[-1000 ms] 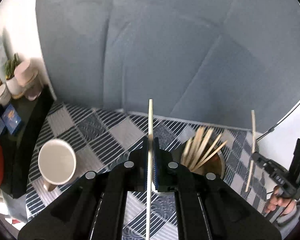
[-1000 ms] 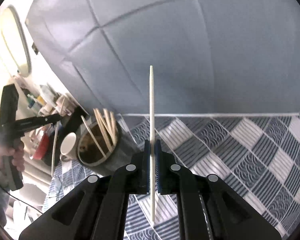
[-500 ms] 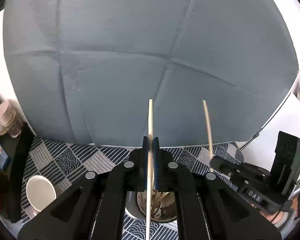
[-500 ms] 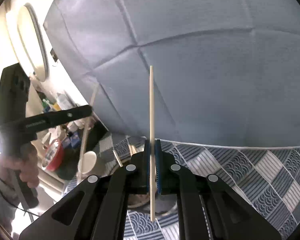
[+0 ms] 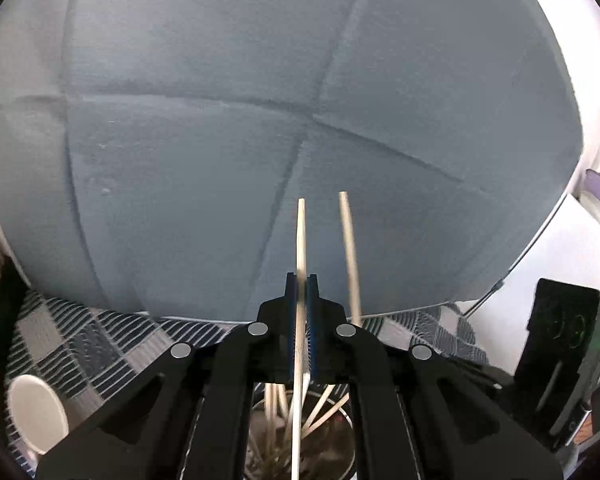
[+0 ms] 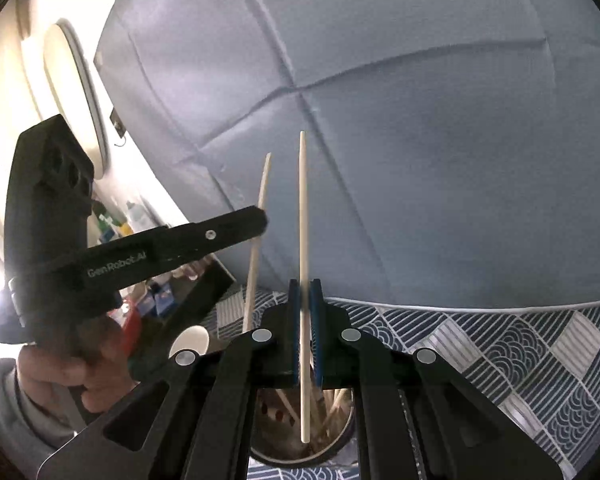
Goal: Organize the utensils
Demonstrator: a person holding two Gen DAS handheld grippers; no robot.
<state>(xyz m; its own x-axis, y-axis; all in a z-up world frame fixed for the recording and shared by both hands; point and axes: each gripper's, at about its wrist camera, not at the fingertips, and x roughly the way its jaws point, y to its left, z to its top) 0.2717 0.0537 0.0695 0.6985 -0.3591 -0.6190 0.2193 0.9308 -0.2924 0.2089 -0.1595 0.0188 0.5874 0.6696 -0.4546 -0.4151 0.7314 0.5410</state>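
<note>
Both upright over the holder (image 6: 300, 452) at 6 o'clock: left gripper (image 5: 301, 312) pinching one chopstick (image 5: 301, 240), right gripper (image 6: 305, 320) gripping another chopstick (image 6: 302, 208).

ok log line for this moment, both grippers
left gripper: shut on chopstick | right gripper: shut on chopstick | both above holder | not released
</note>
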